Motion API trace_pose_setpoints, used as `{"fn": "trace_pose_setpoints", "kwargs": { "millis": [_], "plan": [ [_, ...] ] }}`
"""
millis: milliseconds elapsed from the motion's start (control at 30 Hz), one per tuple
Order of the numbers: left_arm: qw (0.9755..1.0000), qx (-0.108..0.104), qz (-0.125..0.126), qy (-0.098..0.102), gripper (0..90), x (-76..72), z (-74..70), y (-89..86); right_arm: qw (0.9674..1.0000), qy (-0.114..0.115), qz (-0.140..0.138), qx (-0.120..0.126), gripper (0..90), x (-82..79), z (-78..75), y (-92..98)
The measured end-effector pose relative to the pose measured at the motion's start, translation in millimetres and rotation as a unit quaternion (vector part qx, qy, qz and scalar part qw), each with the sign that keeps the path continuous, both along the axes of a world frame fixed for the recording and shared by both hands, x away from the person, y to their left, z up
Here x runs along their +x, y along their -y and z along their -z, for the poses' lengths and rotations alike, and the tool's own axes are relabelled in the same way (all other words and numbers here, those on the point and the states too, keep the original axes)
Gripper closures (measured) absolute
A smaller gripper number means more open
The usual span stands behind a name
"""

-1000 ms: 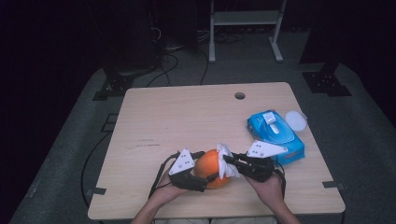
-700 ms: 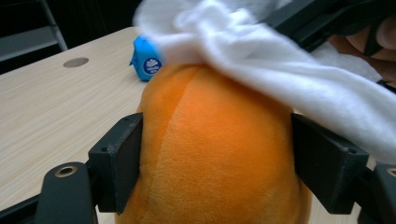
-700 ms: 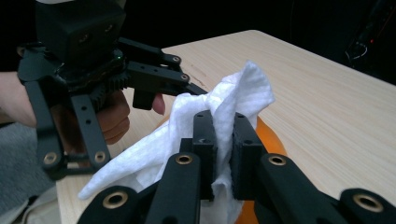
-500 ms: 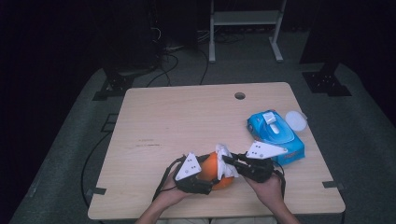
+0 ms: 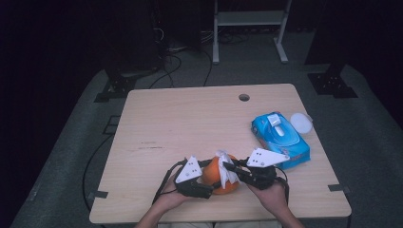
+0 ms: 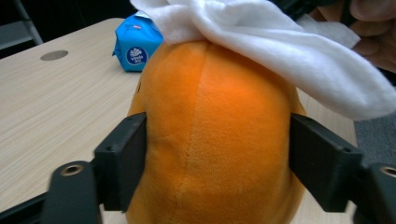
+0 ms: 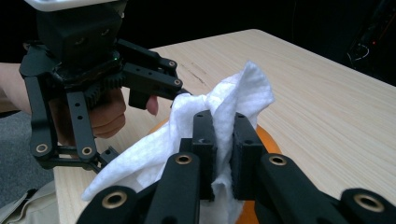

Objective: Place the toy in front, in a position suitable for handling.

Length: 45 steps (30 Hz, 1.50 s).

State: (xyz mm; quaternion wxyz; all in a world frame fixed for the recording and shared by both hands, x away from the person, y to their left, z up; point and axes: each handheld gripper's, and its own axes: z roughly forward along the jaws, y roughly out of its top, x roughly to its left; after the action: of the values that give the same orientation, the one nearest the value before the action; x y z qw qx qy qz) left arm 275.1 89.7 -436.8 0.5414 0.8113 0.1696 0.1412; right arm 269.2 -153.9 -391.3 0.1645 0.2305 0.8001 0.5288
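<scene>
Orange plush toy (image 5: pixel 219 176): near table's (image 5: pixel 190 118) front edge, just left of blue wipes pack (image 5: pixel 280 140).
White wipe (image 7: pixel 219 112): draped over toy's top, touching it.
Left gripper (image 5: pixel 202 183): jaws just closing in, flanking toy's sides, pads at or near the plush.
Right gripper (image 5: pixel 233 168): clamped tight on wipe, just above toy.
Progress: wipe pulled and laid on; toy steadied; most of surface judged left to wipe.
White lid (image 5: pixel 301 122): behind pack, touching it.

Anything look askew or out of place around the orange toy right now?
Nothing stands out. The left gripper has just been closing its jaws around the orange plush toy, while the right gripper holds a white wipe on top.
</scene>
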Motion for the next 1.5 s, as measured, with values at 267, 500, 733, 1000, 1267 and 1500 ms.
{"fn": "trace_pose_setpoints", "kwargs": {
  "millis": [267,500,733,1000,1267,1500],
  "plan": [
    [0.9999,0.009,0.009,0.01,30.2,-3.6,-0.3,6.5,0.9994,-0.016,0.032,0.001,81.8,7.8,-0.3,16.6],
    [0.9989,0.028,0.022,0.031,31.1,-10.7,1.0,14.1,0.9994,0.015,0.001,-0.03,81.8,-6.6,-5.3,-8.3],
    [0.9985,0.028,0.03,0.036,31.6,-11.1,2.0,14.0,0.9989,-0.017,0.042,-0.011,81.8,10.9,0.3,19.1],
    [0.9974,0.044,0.03,0.048,16.2,-12.1,0.5,15.1,0.9997,-0.007,0.006,-0.021,81.7,1.7,-1.4,5.0],
    [0.9979,0.048,0.026,0.033,25.0,-9.9,3.1,16.1,0.9997,-0.023,0.004,-0.009,81.7,5.6,-0.4,10.2],
    [0.9992,0.032,0.017,0.018,30.1,-4.6,3.7,7.8,0.9969,-0.066,0.042,0.008,81.7,23.6,12.0,32.9]
  ]
}}
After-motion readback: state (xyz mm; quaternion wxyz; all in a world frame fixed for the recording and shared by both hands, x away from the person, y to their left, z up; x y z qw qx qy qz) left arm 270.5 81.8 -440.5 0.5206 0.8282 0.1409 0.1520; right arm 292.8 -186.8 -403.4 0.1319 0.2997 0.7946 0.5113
